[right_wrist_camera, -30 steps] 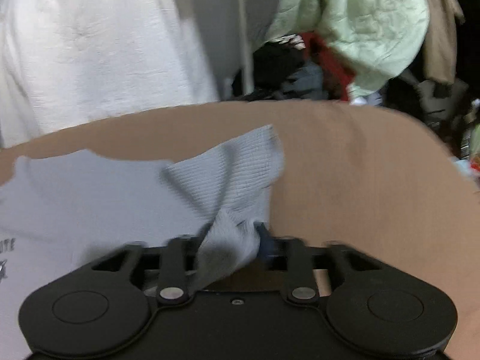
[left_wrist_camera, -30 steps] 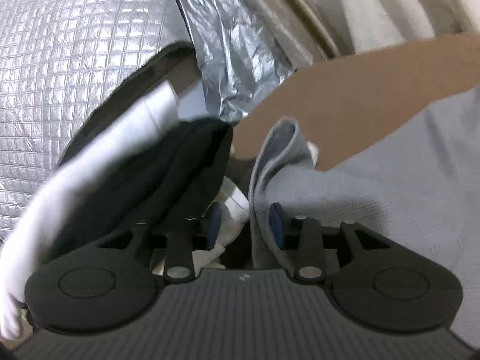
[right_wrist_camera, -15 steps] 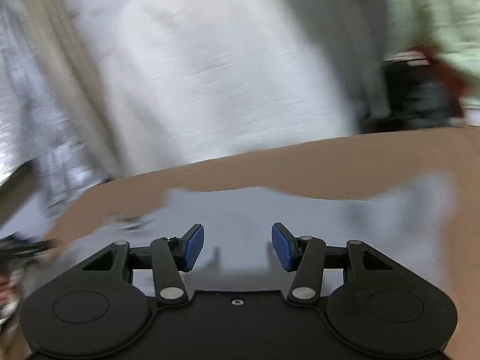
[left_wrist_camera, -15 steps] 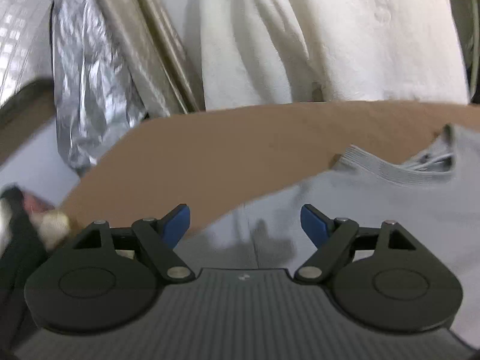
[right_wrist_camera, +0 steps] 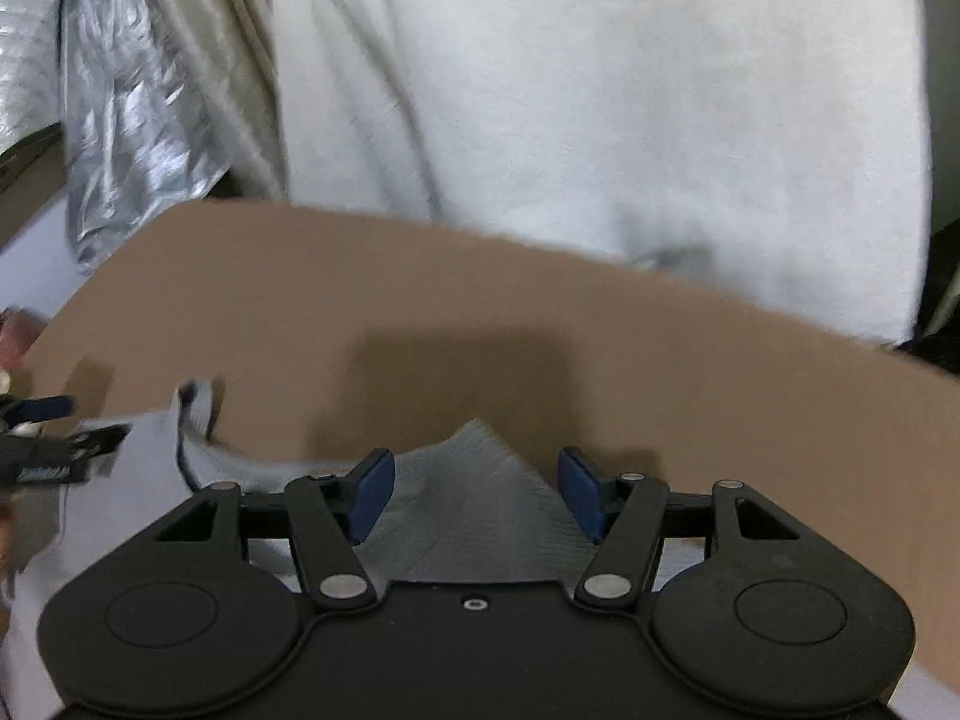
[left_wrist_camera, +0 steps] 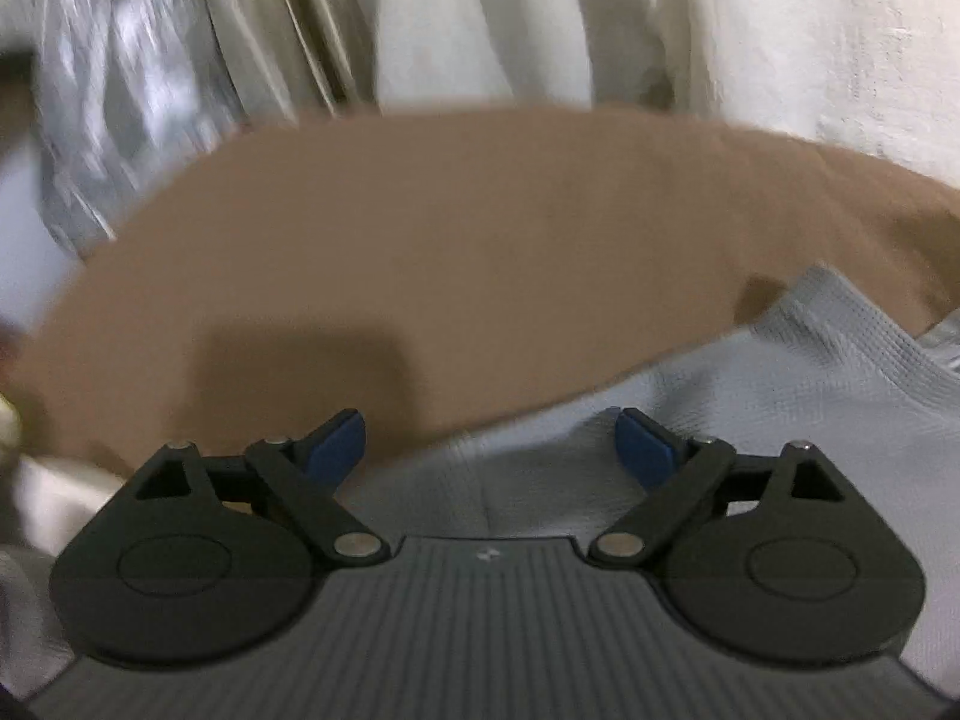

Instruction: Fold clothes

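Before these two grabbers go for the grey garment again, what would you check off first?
1. Left gripper open and empty: ok, its blue pads are spread wide with nothing between them.
2. Right gripper open: ok, pads apart, though a raised corner of the grey garment sits in the gap, not pinched.
3. Garment lying flat: not ok, it is rumpled and bunched on the brown surface.
4. Bare surface ahead for the fold: ok, it is uncovered in front of both grippers.
5. Which edge or corner to take: cannot tell, both views are blurred and show only part of the garment.
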